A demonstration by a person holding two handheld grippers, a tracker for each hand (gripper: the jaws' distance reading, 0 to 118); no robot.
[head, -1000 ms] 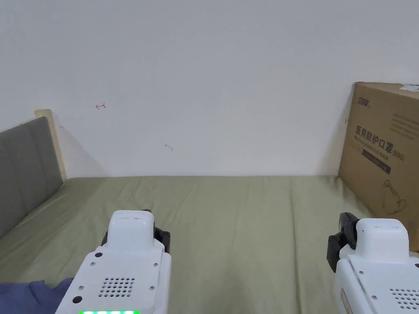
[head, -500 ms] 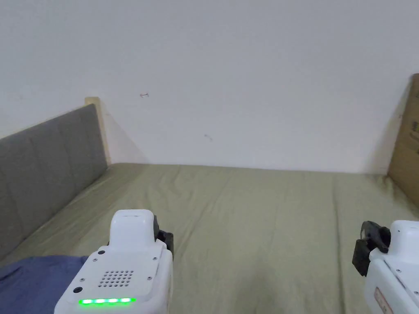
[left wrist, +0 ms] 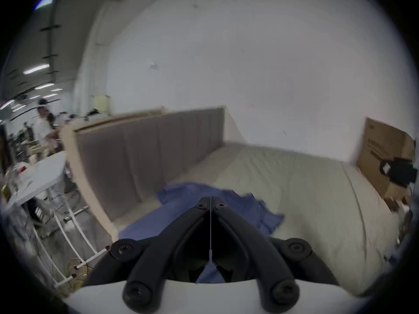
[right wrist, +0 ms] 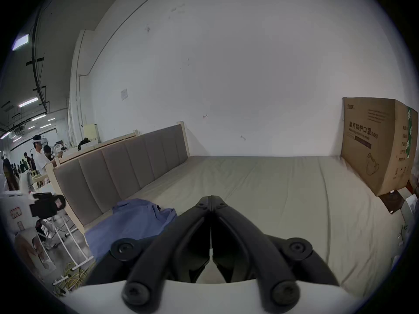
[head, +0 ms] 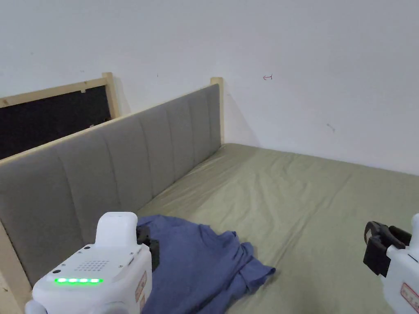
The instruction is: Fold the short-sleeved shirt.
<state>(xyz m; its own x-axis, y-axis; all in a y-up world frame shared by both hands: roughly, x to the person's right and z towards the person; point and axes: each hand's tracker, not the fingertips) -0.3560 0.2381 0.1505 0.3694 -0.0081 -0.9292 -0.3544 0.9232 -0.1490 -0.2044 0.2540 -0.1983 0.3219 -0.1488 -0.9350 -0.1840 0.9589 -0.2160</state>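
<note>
A blue short-sleeved shirt (head: pixel 200 265) lies crumpled on the olive bed sheet (head: pixel 294 196), close to the grey headboard (head: pixel 122 163). My left gripper (left wrist: pixel 210 198) hovers above the shirt (left wrist: pixel 181 194) with its jaws pressed together and nothing between them. My right gripper (right wrist: pixel 210 197) is held over bare sheet to the right of the shirt (right wrist: pixel 136 217), also shut and empty. In the head view the left gripper's white body (head: pixel 102 270) covers part of the shirt's left side, and the right gripper's body (head: pixel 393 261) sits at the lower right edge.
A large cardboard box (right wrist: pixel 381 144) stands on the bed's right side against the white wall. A white table (left wrist: pixel 34 176) and cables lie beyond the bed's left edge, with people (right wrist: pixel 39 155) far off. Bare sheet spreads across the middle of the bed.
The head camera has swung left, so the headboard and shirt came into sight and the box left the picture. Both grippers stay low in front.
</note>
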